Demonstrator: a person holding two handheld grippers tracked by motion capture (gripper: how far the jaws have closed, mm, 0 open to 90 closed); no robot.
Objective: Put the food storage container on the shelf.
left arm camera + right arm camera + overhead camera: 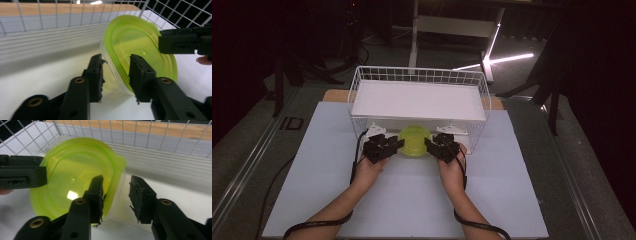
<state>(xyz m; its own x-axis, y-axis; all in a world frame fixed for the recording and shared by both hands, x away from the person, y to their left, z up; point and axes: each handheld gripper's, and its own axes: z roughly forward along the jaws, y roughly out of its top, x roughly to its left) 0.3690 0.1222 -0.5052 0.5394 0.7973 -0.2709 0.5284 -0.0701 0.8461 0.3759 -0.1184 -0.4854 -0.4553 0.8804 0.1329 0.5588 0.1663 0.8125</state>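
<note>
Two hand-held grippers meet at one green-lidded container [414,140], which sits on the white desk [412,200] at the open front of a white wire basket [422,76], under the basket's flat white shelf [418,100].

From the high view, the left hand-held gripper [398,145] comes at the container from its left side and the right hand-held gripper [428,144] from its right, each carried by a hand whose forearm enters from the bottom edge, with a black cable trailing back along it.

In the left gripper view, the left hand-held gripper [116,75] has its jaws spread on either side of the container's [135,50] rim: one jaw lies outside the clear wall, the other over the green lid. A narrow gap shows at the outer jaw, so the pads straddle the edge without pinching it.

In the right gripper view, the right hand-held gripper [116,195] is likewise spread. One jaw rests over the lid near the container's [75,175] edge, while the other stands clear of the wall, with desk surface showing between them.

The container is tilted in both gripper views, its lid facing partly toward each camera. Wire mesh and a strip of wood-coloured board run behind it.
</note>
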